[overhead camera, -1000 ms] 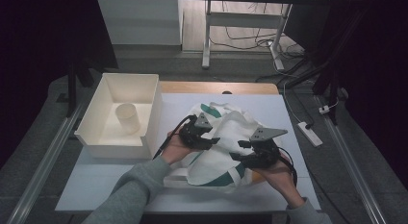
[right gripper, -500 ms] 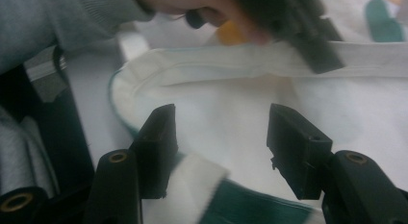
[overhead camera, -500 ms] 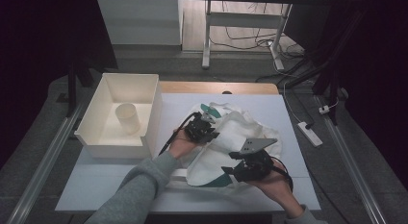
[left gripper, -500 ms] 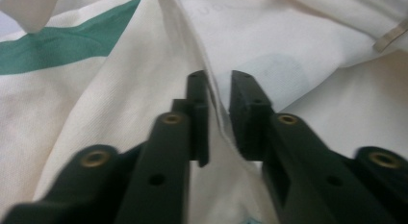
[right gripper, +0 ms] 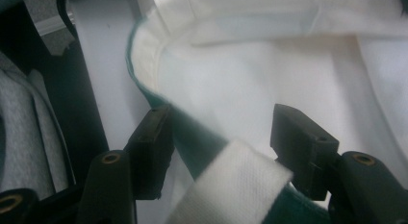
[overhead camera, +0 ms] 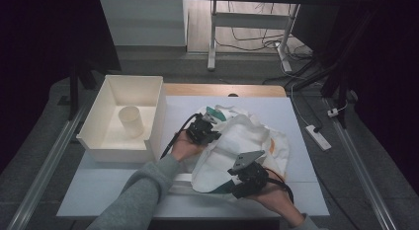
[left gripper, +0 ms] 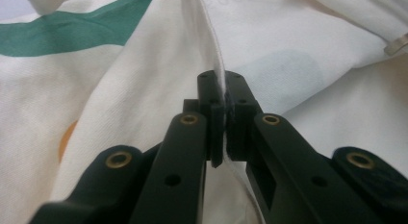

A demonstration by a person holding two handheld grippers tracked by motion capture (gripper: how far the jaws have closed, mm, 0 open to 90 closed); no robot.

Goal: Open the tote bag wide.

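Observation:
A white cloth bag [overhead camera: 247, 141] with green trim and an orange mark lies crumpled in the middle of the white table. My left gripper [overhead camera: 205, 129] rests on the bag's left side and is shut on a thin fold of its fabric [left gripper: 217, 75]. My right gripper [overhead camera: 247, 178] sits at the bag's near edge with its jaws open. Between them hangs the green-edged rim [right gripper: 192, 132] and a white strap [right gripper: 231, 185], untouched by either pad.
A cream open box [overhead camera: 123, 119] with a pale cup [overhead camera: 131, 121] inside stands at the table's left. A power strip [overhead camera: 318, 137] lies on the floor to the right. Desk legs and cables sit beyond the far edge.
My right gripper has drawn back toward the near edge of the table along the bag. My left gripper has kept its hold and place.

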